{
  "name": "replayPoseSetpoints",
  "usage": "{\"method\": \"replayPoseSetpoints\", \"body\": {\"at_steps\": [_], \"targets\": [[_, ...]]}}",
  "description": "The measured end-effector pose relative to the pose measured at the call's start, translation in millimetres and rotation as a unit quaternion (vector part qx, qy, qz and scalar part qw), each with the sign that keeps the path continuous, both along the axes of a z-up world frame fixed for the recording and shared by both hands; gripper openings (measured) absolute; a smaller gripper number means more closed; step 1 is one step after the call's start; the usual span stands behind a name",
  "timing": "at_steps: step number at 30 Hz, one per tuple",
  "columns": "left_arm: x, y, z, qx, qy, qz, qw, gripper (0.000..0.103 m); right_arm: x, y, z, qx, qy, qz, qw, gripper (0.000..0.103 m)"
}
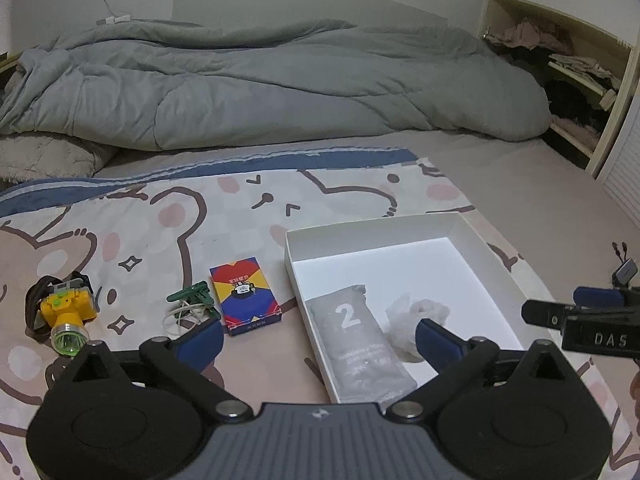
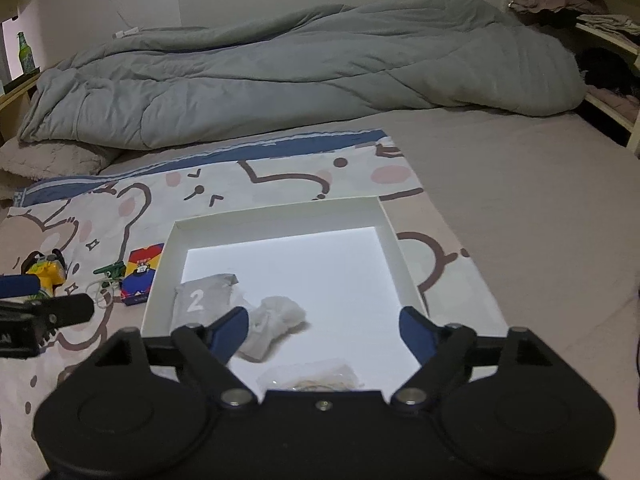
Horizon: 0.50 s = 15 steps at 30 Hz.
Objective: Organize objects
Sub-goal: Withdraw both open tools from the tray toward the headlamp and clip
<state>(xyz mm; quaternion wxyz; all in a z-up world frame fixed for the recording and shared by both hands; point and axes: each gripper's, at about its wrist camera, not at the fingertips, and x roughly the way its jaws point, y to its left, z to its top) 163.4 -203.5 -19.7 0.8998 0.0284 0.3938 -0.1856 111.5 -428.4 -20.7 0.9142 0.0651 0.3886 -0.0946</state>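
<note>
On the bed's cartoon-print sheet (image 1: 168, 232) lies the open white box (image 2: 404, 264), holding a grey packet marked 2 (image 1: 356, 344), crumpled white tissue (image 2: 276, 320) and a clear bag (image 2: 312, 378). The right claw (image 2: 324, 332) hangs over the box, jaws spread wide, holding nothing. The left claw (image 1: 316, 338) is likewise wide open and empty, near the card box (image 1: 246, 294), green clip (image 1: 192, 298) and yellow headlamp (image 1: 68, 312) beside the box

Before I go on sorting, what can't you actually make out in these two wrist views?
- Clear plastic bag in the white cardboard box: right wrist view, near part hidden by the right gripper body; contents too blurred.
- Grey sachet marked 2: small print unreadable; lower end hidden by the left gripper.
- Yellow headlamp: partly hidden by the other gripper.
</note>
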Motion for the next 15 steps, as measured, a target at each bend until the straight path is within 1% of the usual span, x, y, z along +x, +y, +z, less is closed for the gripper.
{"method": "replayPoseSetpoints", "body": {"at_steps": [1, 3, 5, 6, 10, 15], "targets": [[-1.5, 0.2, 0.3, -0.001, -0.001, 0.001, 1.0000, 0.103, -1.7, -0.2, -0.3, -0.001, 0.000, 0.000, 1.000, 0.086], [-4.1, 0.2, 0.9, -0.001, -0.005, 0.002, 1.0000, 0.103, -5.7, -1.0, -1.0, -0.002, -0.001, -0.002, 1.000, 0.092], [-6.8, 0.5, 1.4, -0.002, -0.007, 0.005, 1.0000, 0.103, -10.6, -0.7, -1.5, -0.006, -0.002, -0.002, 1.000, 0.094], [-7.9, 0.8, 1.3, -0.003, -0.006, 0.007, 1.0000, 0.103, -13.0, -0.7, -1.6, -0.009, -0.003, -0.002, 1.000, 0.098], [-10.9, 2.9, -0.3, -0.013, 0.005, 0.013, 0.9998, 0.103, -21.3, -4.3, -3.2, -0.011, -0.009, -0.010, 1.000, 0.103], [-12.6, 3.4, -6.2, -0.014, 0.021, 0.019, 0.9995, 0.103, -27.7, -10.5, -8.5, -0.014, -0.003, -0.022, 1.000, 0.103]]}}
